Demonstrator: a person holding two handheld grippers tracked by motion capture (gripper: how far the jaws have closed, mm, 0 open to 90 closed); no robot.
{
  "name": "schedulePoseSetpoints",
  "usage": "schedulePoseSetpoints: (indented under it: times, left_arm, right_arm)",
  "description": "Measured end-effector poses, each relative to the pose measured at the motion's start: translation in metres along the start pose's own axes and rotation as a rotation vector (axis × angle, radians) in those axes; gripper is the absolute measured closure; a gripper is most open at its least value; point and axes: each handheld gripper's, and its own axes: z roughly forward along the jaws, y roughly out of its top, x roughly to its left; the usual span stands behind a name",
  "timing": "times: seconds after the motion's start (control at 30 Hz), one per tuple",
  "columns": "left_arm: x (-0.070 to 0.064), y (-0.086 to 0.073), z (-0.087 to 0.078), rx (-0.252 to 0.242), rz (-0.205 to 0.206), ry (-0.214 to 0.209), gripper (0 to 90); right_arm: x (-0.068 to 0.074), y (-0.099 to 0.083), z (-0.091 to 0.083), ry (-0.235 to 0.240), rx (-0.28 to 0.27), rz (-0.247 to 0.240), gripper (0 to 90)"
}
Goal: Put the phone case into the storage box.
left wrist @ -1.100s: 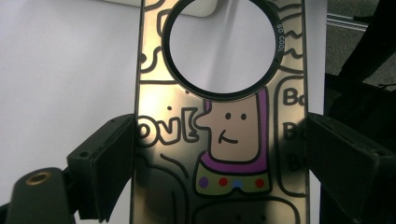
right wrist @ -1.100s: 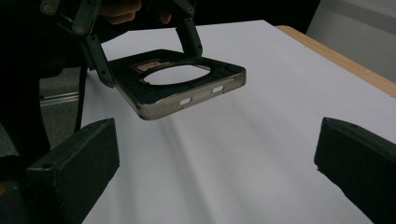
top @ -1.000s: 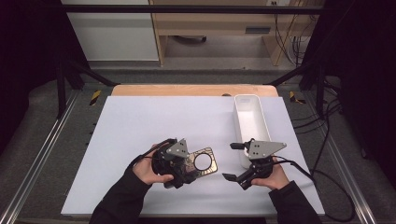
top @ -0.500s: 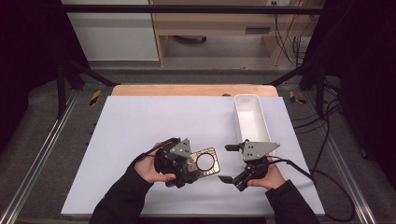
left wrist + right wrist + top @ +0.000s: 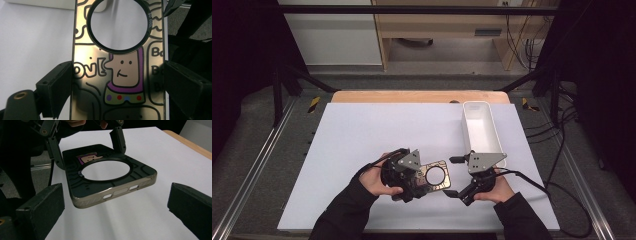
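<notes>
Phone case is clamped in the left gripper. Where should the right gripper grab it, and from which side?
Probably the free short end of the phone case, the edge with the slotted cutouts. It faces the right gripper, whose jaws stand open on either side of it. Come straight in along the case's length, jaws closing across the two long edges, beyond the round opening. The left gripper holds the other end.

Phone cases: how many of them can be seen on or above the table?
1. The phone case is clamped at its two long edges by the left hand-held gripper, near the table's front edge. The white tray's inside looks empty.
</notes>
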Motion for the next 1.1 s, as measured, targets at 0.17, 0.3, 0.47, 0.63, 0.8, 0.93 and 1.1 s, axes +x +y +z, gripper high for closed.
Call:
schedulePoseSetpoints:
  times: [0.17, 0.3, 0.47, 0.63, 0.8, 0.93, 1.1]
  left_arm:
    - [-0.001, 0.004, 0.001, 0.003, 0.011, -0.008, 11.5]
    - [-0.002, 0.006, 0.002, 0.007, 0.019, -0.016, 11.5]
    - [-0.001, 0.007, 0.004, 0.006, 0.027, -0.031, 11.5]
    - [-0.002, 0.009, 0.007, 0.004, 0.040, -0.052, 11.5]
    - [-0.004, 0.009, 0.007, 0.001, 0.058, -0.061, 11.5]
    - [-0.005, 0.009, 0.008, 0.009, 0.065, -0.066, 11.5]
    - [-0.005, 0.009, 0.008, 0.004, 0.075, -0.070, 11.5]
  right_arm:
    - [0.000, -0.001, 0.002, 0.006, 0.002, 0.000, 1.6]
    - [-0.001, -0.001, 0.004, 0.022, 0.001, 0.001, 1.5]
    - [0.000, -0.001, 0.005, 0.038, 0.000, -0.004, 1.4]
    - [0.002, 0.000, 0.008, 0.056, 0.004, -0.016, 1.4]
    - [0.003, 0.002, 0.012, 0.081, 0.003, -0.024, 0.7]
    - [0.004, 0.001, 0.014, 0.092, 0.005, -0.036, 1.0]
    - [0.004, 0.000, 0.015, 0.109, 0.000, -0.041, 2.5]
